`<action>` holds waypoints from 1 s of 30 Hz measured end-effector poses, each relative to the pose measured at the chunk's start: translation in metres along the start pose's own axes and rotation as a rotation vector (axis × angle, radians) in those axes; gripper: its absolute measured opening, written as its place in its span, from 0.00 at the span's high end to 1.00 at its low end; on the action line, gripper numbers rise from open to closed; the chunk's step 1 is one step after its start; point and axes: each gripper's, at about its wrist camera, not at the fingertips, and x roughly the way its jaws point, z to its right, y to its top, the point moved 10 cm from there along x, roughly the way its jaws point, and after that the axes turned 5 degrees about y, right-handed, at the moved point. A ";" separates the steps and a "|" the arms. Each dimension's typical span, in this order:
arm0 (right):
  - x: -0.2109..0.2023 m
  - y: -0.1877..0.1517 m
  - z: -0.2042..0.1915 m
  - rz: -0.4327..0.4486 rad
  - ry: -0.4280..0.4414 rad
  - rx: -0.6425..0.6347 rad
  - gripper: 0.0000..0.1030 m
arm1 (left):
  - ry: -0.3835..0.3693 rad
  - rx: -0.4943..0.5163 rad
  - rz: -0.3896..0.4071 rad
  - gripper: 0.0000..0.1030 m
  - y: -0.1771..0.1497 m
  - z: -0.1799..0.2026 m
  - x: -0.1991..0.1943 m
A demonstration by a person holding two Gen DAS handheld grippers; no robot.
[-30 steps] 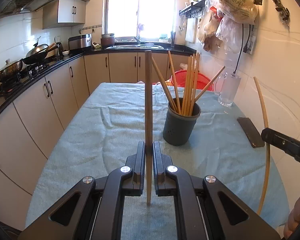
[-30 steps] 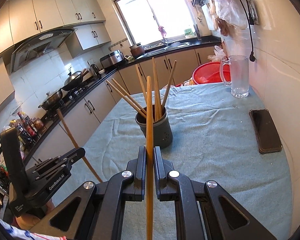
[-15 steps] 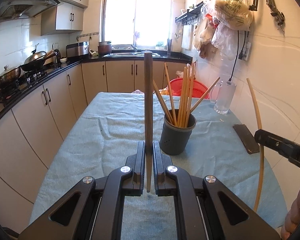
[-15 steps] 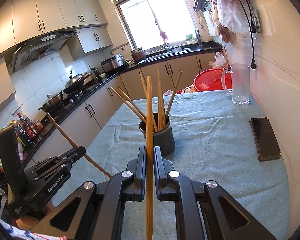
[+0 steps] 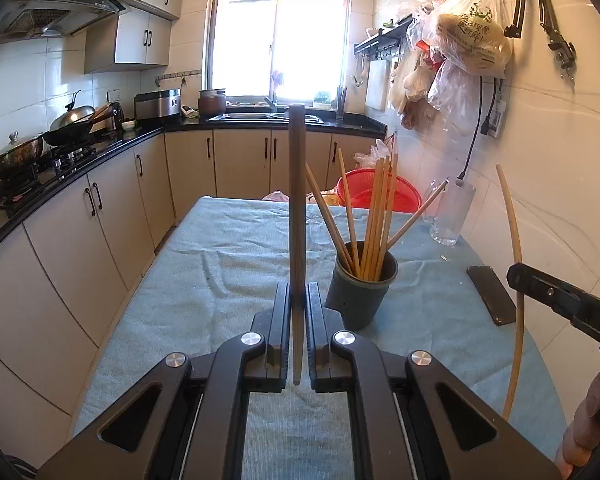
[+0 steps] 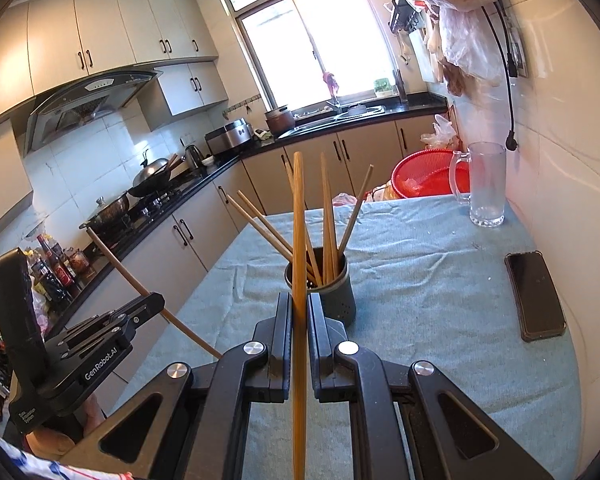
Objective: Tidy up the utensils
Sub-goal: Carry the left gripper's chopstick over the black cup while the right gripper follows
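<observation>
A dark grey utensil holder [image 5: 361,294] stands on the teal cloth-covered table [image 5: 204,292] with several wooden chopsticks [image 5: 374,216] upright in it. It also shows in the right wrist view [image 6: 332,288]. My left gripper [image 5: 298,292] is shut on one brownish chopstick [image 5: 297,200], held upright, left of and nearer than the holder. My right gripper [image 6: 299,300] is shut on a lighter chopstick [image 6: 299,240], held upright just in front of the holder. The right gripper shows at the right edge of the left wrist view, the left gripper at the left of the right wrist view.
A black phone [image 6: 536,296] lies on the table near the right wall. A glass mug [image 6: 486,184] stands at the far right corner, a red basket [image 6: 432,172] behind it. Cabinets and a stove counter [image 5: 60,152] run along the left.
Both grippers have tilted or drawn back a little with their chopsticks; the holder sits lower and farther in both views. Both grips are unchanged.
</observation>
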 end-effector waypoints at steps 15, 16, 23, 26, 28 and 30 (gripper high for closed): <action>0.012 0.032 -0.005 0.058 0.028 0.019 0.93 | -0.024 -0.021 -0.003 0.94 0.021 -0.006 0.012; 0.014 0.034 -0.005 0.061 0.029 0.018 0.93 | -0.025 -0.022 -0.005 0.94 0.024 -0.006 0.014; 0.027 0.047 -0.005 0.071 0.040 0.020 0.93 | -0.026 -0.023 0.000 0.94 0.036 -0.006 0.026; 0.032 0.052 -0.005 0.075 0.045 0.024 0.93 | -0.026 -0.021 0.000 0.94 0.040 -0.005 0.030; 0.035 0.056 -0.005 0.082 0.047 0.025 0.93 | -0.026 -0.017 0.000 0.94 0.044 -0.005 0.034; 0.036 0.061 -0.004 0.089 0.048 0.024 0.93 | -0.028 -0.014 -0.001 0.94 0.048 -0.004 0.037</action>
